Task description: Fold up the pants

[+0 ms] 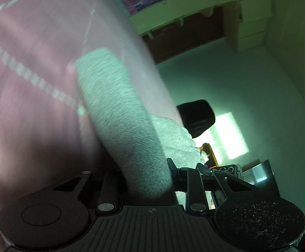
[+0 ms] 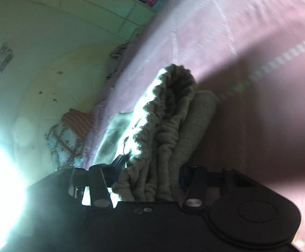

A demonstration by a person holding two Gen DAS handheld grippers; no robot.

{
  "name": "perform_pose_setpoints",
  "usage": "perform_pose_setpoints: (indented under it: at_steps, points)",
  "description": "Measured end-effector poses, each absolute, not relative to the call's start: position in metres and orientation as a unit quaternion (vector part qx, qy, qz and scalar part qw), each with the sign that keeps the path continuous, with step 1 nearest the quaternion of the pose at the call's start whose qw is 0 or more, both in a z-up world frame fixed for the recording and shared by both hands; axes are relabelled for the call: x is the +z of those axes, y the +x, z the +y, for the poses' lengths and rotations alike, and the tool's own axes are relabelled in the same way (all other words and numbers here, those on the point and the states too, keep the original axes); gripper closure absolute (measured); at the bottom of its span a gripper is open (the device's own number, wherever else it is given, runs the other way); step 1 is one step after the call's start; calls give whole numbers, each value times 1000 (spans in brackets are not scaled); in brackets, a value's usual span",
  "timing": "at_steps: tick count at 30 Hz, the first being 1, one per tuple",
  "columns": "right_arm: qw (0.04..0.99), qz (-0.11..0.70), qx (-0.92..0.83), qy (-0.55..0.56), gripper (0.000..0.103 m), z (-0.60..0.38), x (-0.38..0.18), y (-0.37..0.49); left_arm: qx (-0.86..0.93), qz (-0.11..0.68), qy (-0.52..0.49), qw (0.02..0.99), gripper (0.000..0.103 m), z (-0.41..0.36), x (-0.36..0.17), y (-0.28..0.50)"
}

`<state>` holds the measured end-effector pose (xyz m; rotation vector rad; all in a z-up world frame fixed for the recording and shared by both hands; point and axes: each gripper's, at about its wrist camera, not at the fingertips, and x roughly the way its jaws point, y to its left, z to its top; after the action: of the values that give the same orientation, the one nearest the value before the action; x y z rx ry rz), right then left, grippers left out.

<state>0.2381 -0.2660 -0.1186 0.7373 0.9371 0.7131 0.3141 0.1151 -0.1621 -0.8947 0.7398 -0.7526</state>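
The grey pants [image 1: 118,109] lie as a folded strip on the pink bedsheet [image 1: 26,88] and run down into my left gripper [image 1: 146,168]. Its jaws are shut on the cloth, which hides the left finger. A second fuzzy fold [image 1: 175,140] lies just right of the strip. In the right wrist view the bunched, gathered waistband [image 2: 169,113] fills the gap between the jaws. My right gripper [image 2: 152,166] is shut on it. A flatter grey layer [image 2: 198,121] lies beside it on the pink sheet [image 2: 236,33]. The picture is blurred.
The bed's edge runs diagonally in both views. Beyond it are a black object [image 1: 196,117], pale cupboards [image 1: 194,4] and a shiny metal thing [image 1: 261,172]. Crumpled clothes [image 2: 118,56], a striped cloth [image 2: 76,119] and a patterned cloth [image 2: 62,142] lie by the wall. Strong glare fills the lower left.
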Motion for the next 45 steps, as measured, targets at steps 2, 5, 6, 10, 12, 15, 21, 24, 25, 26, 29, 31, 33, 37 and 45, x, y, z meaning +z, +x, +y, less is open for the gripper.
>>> perform_pose_setpoints:
  at_steps: [2, 5, 6, 10, 12, 15, 21, 24, 25, 26, 29, 31, 33, 37, 45]
  points:
    - [772, 423, 340, 331, 57, -258, -106, 250, -349, 324, -411, 777, 76, 120, -150, 325]
    - [775, 408, 356, 325, 58, -248, -91, 272, -351, 298, -404, 790, 76, 128, -127, 350]
    - [777, 403, 361, 322, 58, -243, -86, 281, -351, 291, -399, 796, 76, 130, -118, 361]
    - [783, 385, 361, 331, 56, -229, -69, 327, -328, 291, -386, 812, 76, 142, -99, 414]
    - [787, 390, 338, 337, 46, -225, -72, 350, -267, 324, -359, 834, 44, 150, -109, 432]
    - [802, 459, 232, 305, 28, -217, -101, 374, -192, 375, -357, 834, 37, 164, -132, 439]
    - [785, 473, 233, 324, 35, -225, -129, 359, -198, 369, -315, 852, 43, 144, -128, 428]
    - [789, 471, 209, 335, 35, -223, -129, 355, -166, 369, -308, 861, 42, 129, -112, 421]
    - [802, 465, 199, 317, 33, -221, -119, 348, -154, 369, -297, 867, 42, 123, -108, 410]
    - [822, 453, 192, 287, 33, -216, -107, 340, -138, 371, -279, 875, 41, 122, -103, 398]
    - [870, 419, 179, 191, 23, -199, -74, 297, -97, 354, -222, 904, 30, 106, -82, 347]
    - [890, 396, 174, 144, 12, -198, -54, 260, -75, 352, -176, 916, 27, 91, -67, 314]
    - [901, 386, 167, 106, 4, -194, -43, 221, -70, 347, -143, 924, 27, 94, -60, 272]
    - [916, 371, 139, 61, 0, -190, -17, 156, -55, 341, -101, 933, 19, 84, -37, 195]
    - [946, 307, 102, -25, 0, -143, 23, 64, -44, 304, -77, 949, 9, 47, 8, 98]
